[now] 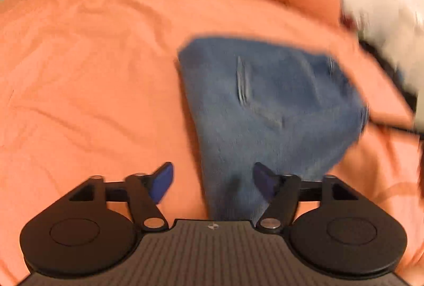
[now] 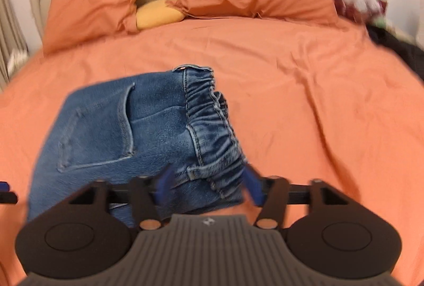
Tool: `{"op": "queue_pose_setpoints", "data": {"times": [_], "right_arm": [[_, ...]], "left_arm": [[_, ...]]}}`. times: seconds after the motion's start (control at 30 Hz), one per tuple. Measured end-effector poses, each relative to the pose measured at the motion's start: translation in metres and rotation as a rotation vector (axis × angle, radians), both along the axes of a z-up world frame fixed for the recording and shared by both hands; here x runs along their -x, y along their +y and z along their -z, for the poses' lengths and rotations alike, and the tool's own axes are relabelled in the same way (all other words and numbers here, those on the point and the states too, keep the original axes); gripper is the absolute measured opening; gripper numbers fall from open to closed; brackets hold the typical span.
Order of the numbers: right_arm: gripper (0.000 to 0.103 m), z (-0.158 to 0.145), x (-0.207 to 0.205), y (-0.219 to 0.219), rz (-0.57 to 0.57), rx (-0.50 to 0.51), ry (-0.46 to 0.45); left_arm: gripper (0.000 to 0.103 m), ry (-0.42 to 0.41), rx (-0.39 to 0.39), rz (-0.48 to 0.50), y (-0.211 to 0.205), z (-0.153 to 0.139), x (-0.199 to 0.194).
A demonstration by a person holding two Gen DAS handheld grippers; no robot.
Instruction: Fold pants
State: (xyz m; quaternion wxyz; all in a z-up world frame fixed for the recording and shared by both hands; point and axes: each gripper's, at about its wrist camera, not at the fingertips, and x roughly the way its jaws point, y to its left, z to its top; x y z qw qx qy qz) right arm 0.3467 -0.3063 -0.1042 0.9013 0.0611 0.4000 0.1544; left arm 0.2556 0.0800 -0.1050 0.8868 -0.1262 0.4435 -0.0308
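now the jeans [image 2: 137,132] lie folded on the orange bed [image 2: 304,105], long axis running left from the waistband. right claw [image 2: 209,185] gapes over the waistband corner, gripping nothing; left claw [image 1: 212,182], also wide and empty, straddles the opposite end.

left gripper [image 1: 212,181] fingers apart, right gripper [image 2: 208,186] likewise
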Motion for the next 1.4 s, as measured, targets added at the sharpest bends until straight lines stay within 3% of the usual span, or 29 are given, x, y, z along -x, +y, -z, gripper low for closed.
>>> {"op": "queue_pose_setpoints", "data": {"times": [0.07,0.2,0.3,0.53,0.67,0.77,0.93,1.0,1.03,1.07,1.13,1.27,1.4], "right_arm": [[0.084,0.006,-0.006,-0.012,0.053,-0.1,0.06],[0.086,0.026,-0.026,-0.033,0.154,-0.291,0.202],[0.087,0.042,-0.036,-0.038,0.212,-0.397,0.273],[0.098,0.072,-0.06,-0.03,0.259,-0.496,0.4],[0.098,0.077,-0.062,-0.028,0.252,-0.504,0.394],[0.098,0.082,-0.06,-0.031,0.247,-0.524,0.383],[0.098,0.089,-0.056,-0.033,0.256,-0.548,0.362],[0.098,0.089,-0.054,-0.033,0.258,-0.545,0.356],[0.098,0.089,-0.053,-0.032,0.261,-0.543,0.348],[0.098,0.089,-0.051,-0.031,0.265,-0.537,0.336],[0.097,0.086,-0.047,-0.028,0.269,-0.524,0.313],[0.082,0.08,-0.04,-0.032,0.275,-0.509,0.304],[0.072,0.073,-0.035,-0.036,0.252,-0.498,0.303]], "left_arm": [[0.089,-0.023,0.055,-0.058,0.01,0.001,-0.01],[0.089,-0.008,0.2,-0.128,0.025,0.015,-0.042],[0.089,0.013,0.253,-0.135,0.031,0.026,-0.064],[0.089,0.093,0.294,-0.111,0.042,0.055,-0.093],[0.097,0.118,0.348,-0.097,0.051,0.07,-0.098],[0.098,0.12,0.391,-0.079,0.054,0.077,-0.106],[0.097,0.117,0.344,-0.031,0.052,0.078,-0.118],[0.093,0.13,0.341,-0.018,0.052,0.078,-0.121],[0.083,0.131,0.337,-0.006,0.051,0.077,-0.121],[0.064,0.131,0.341,0.007,0.049,0.075,-0.121],[0.057,0.136,0.327,0.015,0.043,0.068,-0.121],[0.044,0.128,0.265,0.041,0.033,0.057,-0.121],[0.042,0.14,0.246,0.032,0.029,0.051,-0.121]]}}
